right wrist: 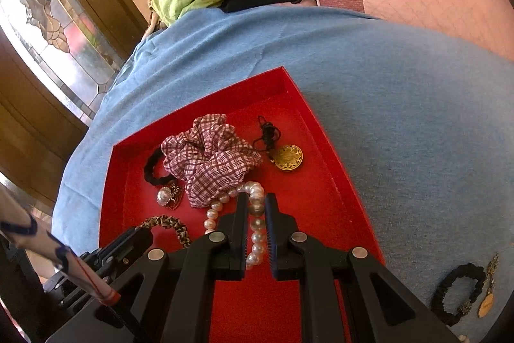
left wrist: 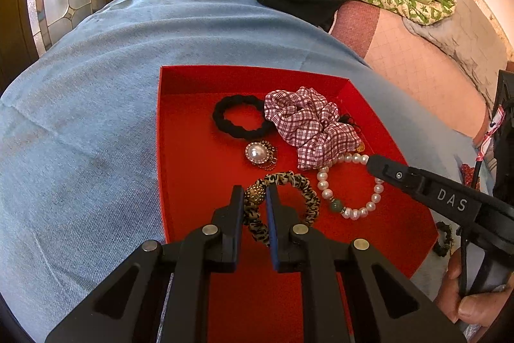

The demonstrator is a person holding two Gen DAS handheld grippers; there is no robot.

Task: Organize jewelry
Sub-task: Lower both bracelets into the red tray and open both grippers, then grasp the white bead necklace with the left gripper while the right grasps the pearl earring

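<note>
Left wrist view: the left hand-held gripper (left wrist: 254, 193) is clamped on a leopard-print scrunchie (left wrist: 290, 185) inside the red tray (left wrist: 192, 169).

Right wrist view: the right hand-held gripper (right wrist: 256, 204) is clamped on a pearl bracelet (right wrist: 257, 233) in the tray (right wrist: 321, 182), beside a plaid scrunchie (right wrist: 212, 163).
</note>
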